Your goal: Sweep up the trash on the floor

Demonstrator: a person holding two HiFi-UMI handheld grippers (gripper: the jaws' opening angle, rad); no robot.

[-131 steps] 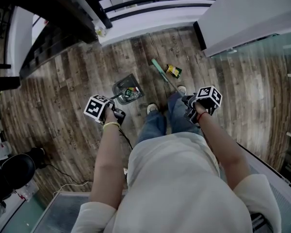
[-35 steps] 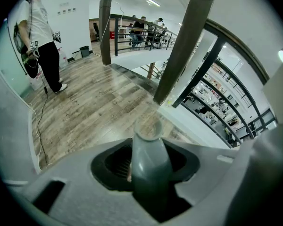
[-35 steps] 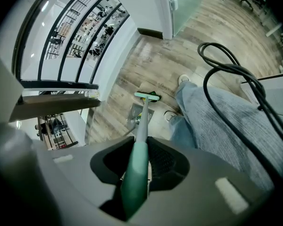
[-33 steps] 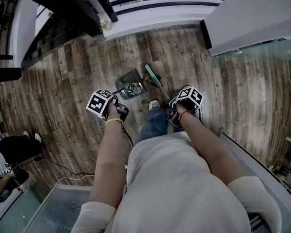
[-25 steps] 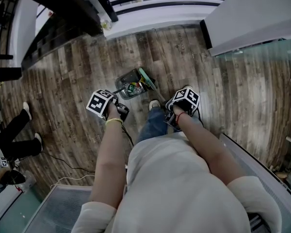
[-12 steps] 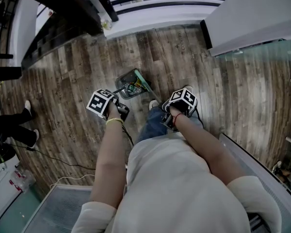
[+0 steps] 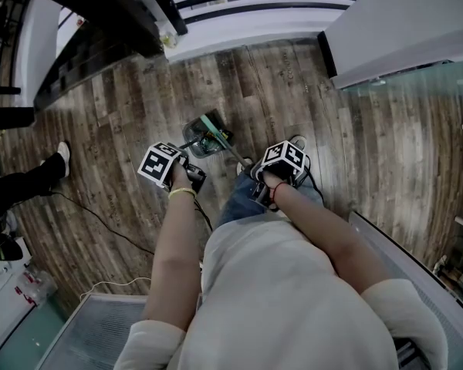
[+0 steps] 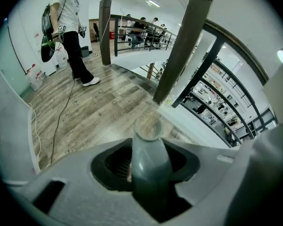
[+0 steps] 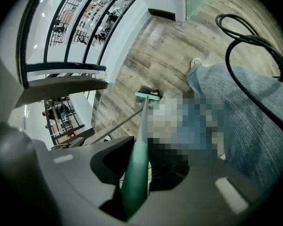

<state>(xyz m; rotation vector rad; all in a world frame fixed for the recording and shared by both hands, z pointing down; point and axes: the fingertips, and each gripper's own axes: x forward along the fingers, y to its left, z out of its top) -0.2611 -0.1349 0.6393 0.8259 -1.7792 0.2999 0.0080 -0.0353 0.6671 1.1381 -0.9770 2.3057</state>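
My left claw [image 7: 190, 177] has a matt grey plastic shell, and the dustpan handle [image 8: 148, 166] in it is smooth grey plastic with a dull sheen. The broom handle [image 9: 135, 175] in my right claw [image 7: 259, 185] is smooth green plastic, faintly glossy. The floor [image 7: 116, 114] is wood-look plank, rough-grained, grey-brown and mostly matt. My jeans [image 9: 247, 126] are blue denim cloth, and my shirt [image 7: 278, 284] is plain pale cloth. A black cable [image 9: 254, 39] looks rubbery and glossy. The panel [image 7: 417, 114] to my right looks like frosted glass.
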